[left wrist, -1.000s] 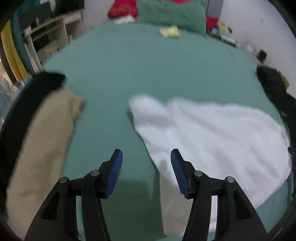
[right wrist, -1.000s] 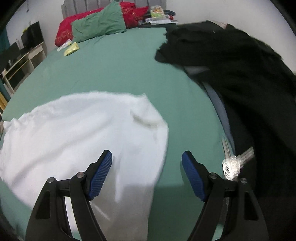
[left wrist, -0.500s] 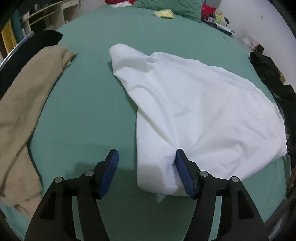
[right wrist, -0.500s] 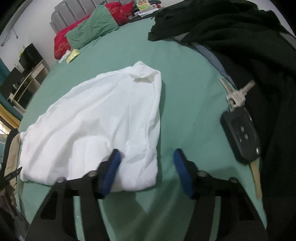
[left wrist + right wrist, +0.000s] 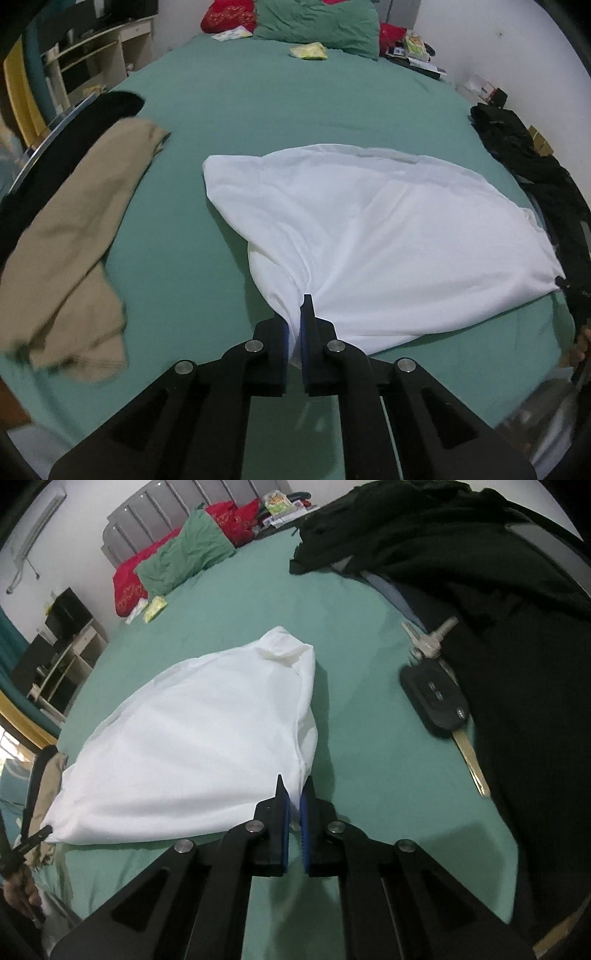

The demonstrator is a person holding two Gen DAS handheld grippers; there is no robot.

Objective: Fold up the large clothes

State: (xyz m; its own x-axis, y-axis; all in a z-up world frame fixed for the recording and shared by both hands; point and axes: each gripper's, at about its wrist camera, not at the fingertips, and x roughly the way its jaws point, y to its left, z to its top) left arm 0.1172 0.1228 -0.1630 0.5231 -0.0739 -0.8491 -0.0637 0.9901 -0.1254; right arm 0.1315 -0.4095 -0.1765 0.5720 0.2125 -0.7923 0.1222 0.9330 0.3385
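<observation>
A white garment point(image 5: 369, 236) lies spread on the green bed point(image 5: 258, 103); it also shows in the right wrist view point(image 5: 192, 738). My left gripper point(image 5: 294, 325) is shut on the garment's near left corner. My right gripper point(image 5: 294, 801) is shut on its near right corner. The cloth is drawn taut from both corners toward me, and its far edge rests on the bed.
A tan garment point(image 5: 74, 236) lies at the bed's left edge. Black clothes point(image 5: 480, 590) are heaped at the right, with a car key and keys point(image 5: 436, 690) beside them. Pillows point(image 5: 317, 22) sit at the head. Shelves point(image 5: 85, 66) stand at the left.
Both grippers came down to the garment's near edge and closed on its corners. They were open before. The cloth now bunches at each grip.
</observation>
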